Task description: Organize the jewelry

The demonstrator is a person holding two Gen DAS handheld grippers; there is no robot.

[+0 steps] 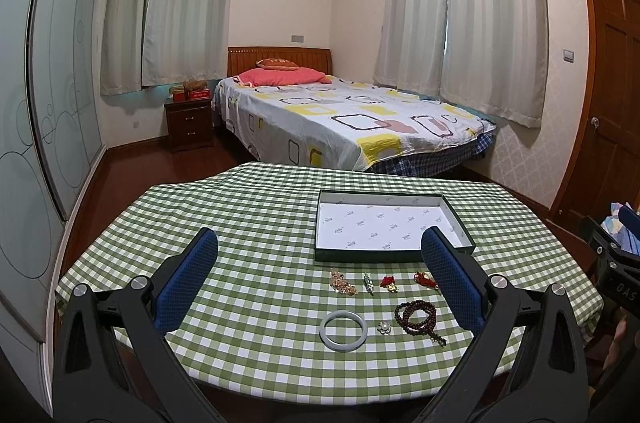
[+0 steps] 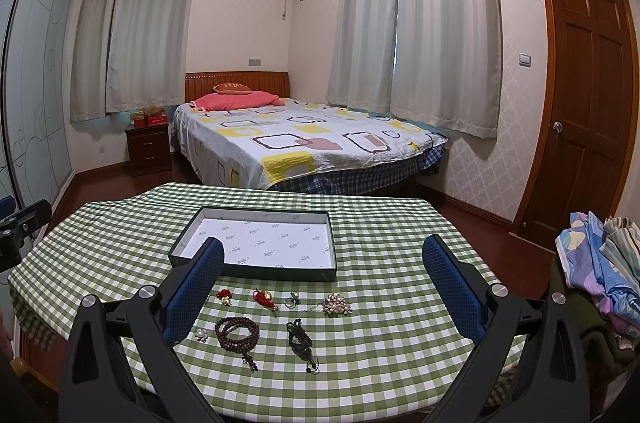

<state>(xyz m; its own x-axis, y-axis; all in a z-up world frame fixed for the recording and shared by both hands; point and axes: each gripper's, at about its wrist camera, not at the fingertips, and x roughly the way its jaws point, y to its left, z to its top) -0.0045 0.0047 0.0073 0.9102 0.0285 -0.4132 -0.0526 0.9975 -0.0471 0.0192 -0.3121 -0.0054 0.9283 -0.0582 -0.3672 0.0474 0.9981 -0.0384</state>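
Smooth jade bangle [image 1: 343, 331], round wooden beads [image 2: 237, 334], shallow rectangular box [image 1: 394, 253]

Green-white checked tablecloth [image 1: 248, 223]; pale jade bangle [image 1: 343, 331]; brown beads [image 2: 237, 333].

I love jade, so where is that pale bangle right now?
In the left wrist view, the pale bangle lies on the checked tablecloth, just left of a small flower brooch.

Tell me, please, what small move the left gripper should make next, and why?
Probably lower the left gripper over the pale bangle. Both grippers are open and empty, the box holds nothing yet, and the bangle lies nearest, between the left fingers.
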